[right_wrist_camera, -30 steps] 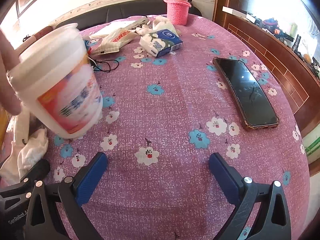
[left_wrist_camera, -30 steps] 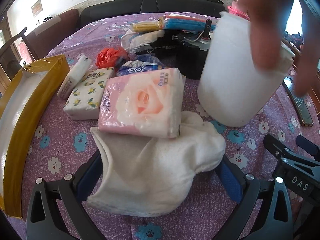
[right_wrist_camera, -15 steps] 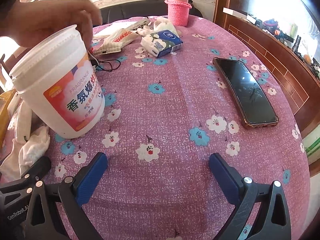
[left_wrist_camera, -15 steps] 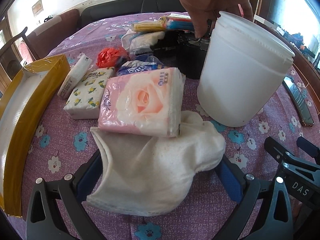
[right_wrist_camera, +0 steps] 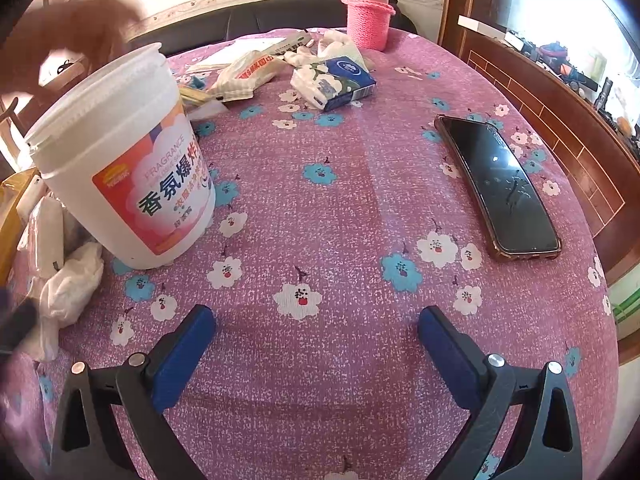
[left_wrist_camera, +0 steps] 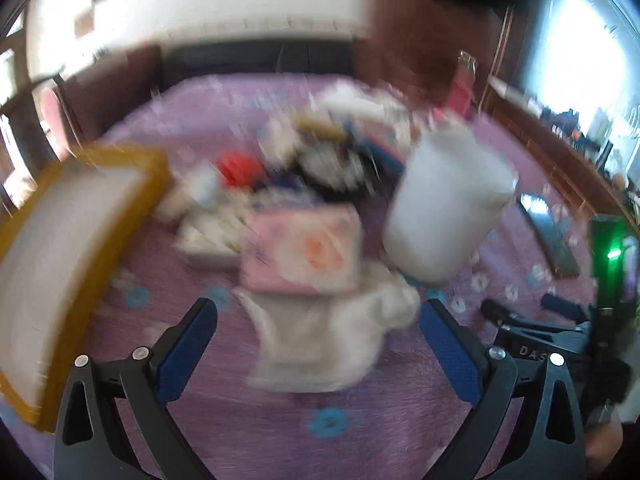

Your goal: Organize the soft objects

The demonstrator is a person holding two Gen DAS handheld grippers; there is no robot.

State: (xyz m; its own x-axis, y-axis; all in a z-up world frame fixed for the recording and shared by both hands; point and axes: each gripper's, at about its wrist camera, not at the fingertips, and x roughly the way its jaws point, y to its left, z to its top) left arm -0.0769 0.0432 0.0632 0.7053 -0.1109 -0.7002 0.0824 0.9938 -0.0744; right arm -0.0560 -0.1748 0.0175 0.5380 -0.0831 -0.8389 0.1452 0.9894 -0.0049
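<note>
The left wrist view is motion-blurred. A white cloth (left_wrist_camera: 324, 332) lies on the purple flowered tablecloth, just ahead of my open, empty left gripper (left_wrist_camera: 318, 344). Behind the cloth lies a pink tissue pack (left_wrist_camera: 302, 254) and a white patterned pack (left_wrist_camera: 212, 234). A white tub (left_wrist_camera: 444, 208) stands to the right; it also shows in the right wrist view (right_wrist_camera: 120, 160), with the cloth (right_wrist_camera: 68, 288) beside it. My right gripper (right_wrist_camera: 316, 340) is open and empty over bare tablecloth.
A yellow-rimmed box (left_wrist_camera: 68, 264) lies at the left. A phone (right_wrist_camera: 496, 184) lies at the right. A blue tissue pack (right_wrist_camera: 340, 80), bags and a pink-sleeved flask (right_wrist_camera: 370, 12) sit at the far side. A blurred hand (right_wrist_camera: 76, 32) hovers above the tub.
The left gripper has pulled back and lifted, so the cloth now lies ahead of its fingers rather than between them. The hand has let go of the tub, which now stands on the table.
</note>
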